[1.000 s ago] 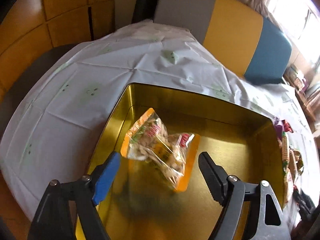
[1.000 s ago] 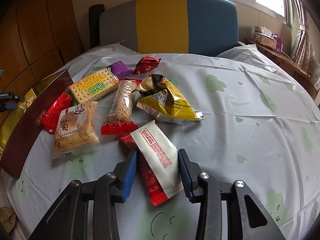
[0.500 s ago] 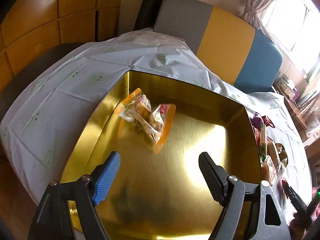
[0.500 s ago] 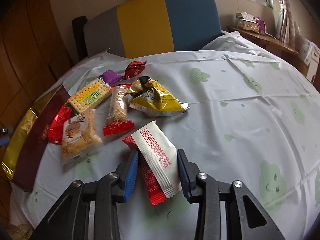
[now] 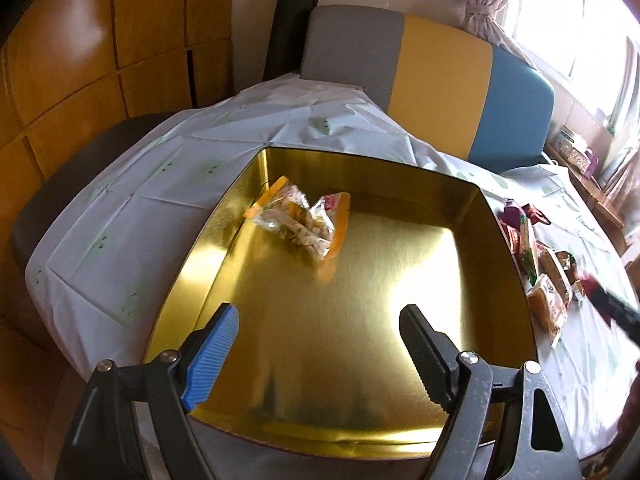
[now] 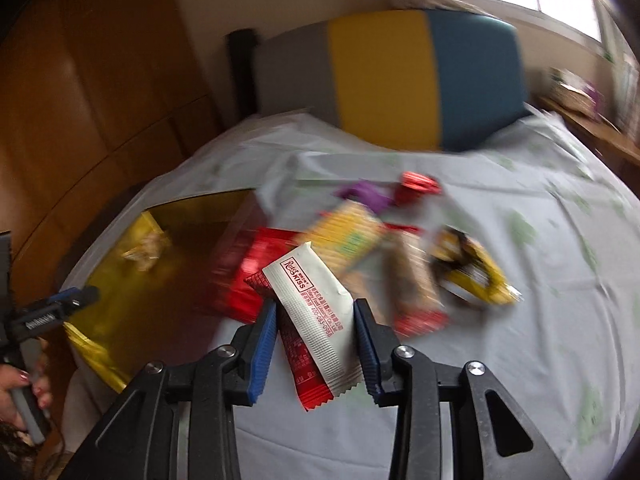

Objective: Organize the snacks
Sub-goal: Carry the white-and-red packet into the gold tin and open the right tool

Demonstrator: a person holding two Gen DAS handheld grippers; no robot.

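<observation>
Nearest to you, your right gripper (image 6: 315,336) is clamped on two wrappers at once: a white packet (image 6: 316,312) printed in red, and a red packet (image 6: 298,354) lying under it, both pinched between the blue-faced fingers (image 6: 262,354) and lifted clear of the tablecloth (image 6: 540,320). Beyond them, blurred, the loose snacks lie together on the cloth: a red pouch (image 6: 256,268), a yellow cracker pack (image 6: 348,236), a brown bar with a red end (image 6: 412,284), a yellow-and-black bag (image 6: 472,268), and farthest off a purple wrapper (image 6: 366,194) beside a small red one (image 6: 418,186). To their left sits the gold tin (image 6: 132,300), its dark red outer wall just beside the red pouch, and at the frame edge your left hand (image 6: 24,396) grips the other tool. From the left wrist view, your left gripper (image 5: 318,356) hangs above the near part of the gold tin (image 5: 360,292) with its jaws spread wide and nothing between them. Farther in, near the tin's far left corner, one clear bag of nuts (image 5: 302,222) with orange edges lies on the floor of the tin. Past the table stands a seat back (image 5: 436,84) in grey, yellow and blue.
</observation>
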